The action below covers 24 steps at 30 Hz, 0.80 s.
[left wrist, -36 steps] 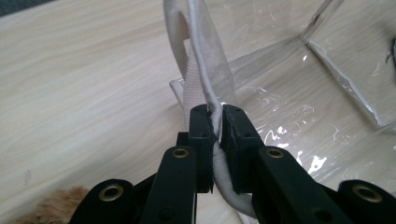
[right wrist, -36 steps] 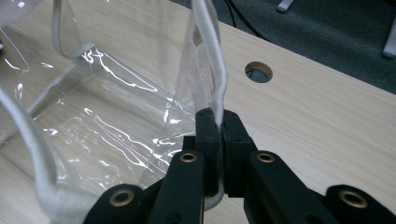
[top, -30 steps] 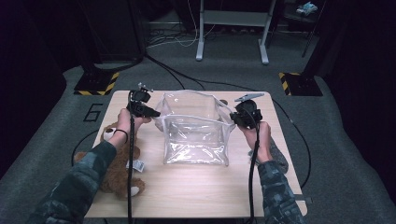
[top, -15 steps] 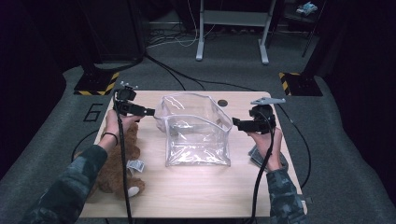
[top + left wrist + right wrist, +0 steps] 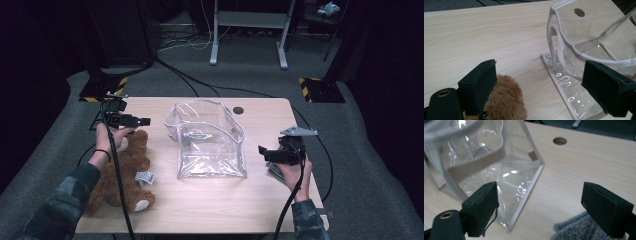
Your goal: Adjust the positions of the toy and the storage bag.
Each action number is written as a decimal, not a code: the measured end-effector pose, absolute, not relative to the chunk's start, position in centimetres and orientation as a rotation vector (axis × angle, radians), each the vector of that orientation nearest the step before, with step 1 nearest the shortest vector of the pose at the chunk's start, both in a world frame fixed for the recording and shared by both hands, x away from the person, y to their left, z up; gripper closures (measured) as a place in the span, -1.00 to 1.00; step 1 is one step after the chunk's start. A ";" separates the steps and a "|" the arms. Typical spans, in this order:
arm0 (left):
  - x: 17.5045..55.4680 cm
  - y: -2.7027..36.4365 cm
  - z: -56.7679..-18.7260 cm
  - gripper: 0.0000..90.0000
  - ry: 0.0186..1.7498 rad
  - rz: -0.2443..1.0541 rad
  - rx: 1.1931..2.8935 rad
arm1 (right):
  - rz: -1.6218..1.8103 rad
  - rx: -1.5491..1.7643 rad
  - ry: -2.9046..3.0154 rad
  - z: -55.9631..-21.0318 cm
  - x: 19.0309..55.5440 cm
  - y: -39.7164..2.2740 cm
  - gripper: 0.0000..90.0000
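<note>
A clear plastic bag (image 5: pixel 210 145) with a white rim stands open in the middle of the wooden table (image 5: pixel 215 210). A brown teddy bear (image 5: pixel 122 170) lies at the left. My left gripper (image 5: pixel 146 121) hovers over the bear's head, left of the bag. Its jaws have just been opening and stand open with nothing between them. In the left gripper view the left gripper (image 5: pixel 540 67) frames the bear (image 5: pixel 506 102) and the bag (image 5: pixel 564 42). My right gripper (image 5: pixel 261 150) sits right of the bag; its jaws have also just been opening and are open and empty. The right gripper (image 5: pixel 541 188) faces the bag (image 5: pixel 486 162).
A grey fuzzy item (image 5: pixel 274 171) lies under the right hand near the table's right edge, also visible as the grey fuzzy item (image 5: pixel 576 227). A cable hole (image 5: pixel 238 110) is behind the bag. Black cables trail from both grippers toward the front edge.
Both grippers let go of the bag's rim and opened. The left one drew away to the left, the right one to the right and nearer. The bag stays standing open.
</note>
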<state>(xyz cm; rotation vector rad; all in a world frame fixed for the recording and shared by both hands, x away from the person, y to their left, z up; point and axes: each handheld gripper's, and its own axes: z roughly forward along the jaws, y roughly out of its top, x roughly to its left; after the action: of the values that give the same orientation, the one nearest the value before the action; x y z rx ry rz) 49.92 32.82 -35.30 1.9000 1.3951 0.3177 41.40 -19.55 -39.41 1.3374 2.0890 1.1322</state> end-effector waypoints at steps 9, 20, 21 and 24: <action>48.8 33.8 -35.8 -0.82 1.398 0.349 1.892 | 1.084 1.358 2.120 -44.3 39.6 -19.1 -0.85; 47.4 35.9 -37.0 -0.89 1.450 0.359 1.862 | 1.072 1.383 2.126 -47.8 38.5 -18.7 -0.90; 47.2 36.2 -37.1 -0.89 1.451 0.359 1.864 | 1.071 1.382 2.128 -48.0 38.4 -18.6 -0.90; 46.8 36.7 -37.3 -0.90 1.464 0.363 1.857 | 1.070 1.382 2.133 -48.6 38.0 -18.4 -0.90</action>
<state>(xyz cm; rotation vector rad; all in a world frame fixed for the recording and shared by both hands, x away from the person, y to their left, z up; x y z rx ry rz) 46.81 36.66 -37.34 1.8573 1.4642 0.3628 38.01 -18.35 -48.61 1.3825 2.1334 1.0705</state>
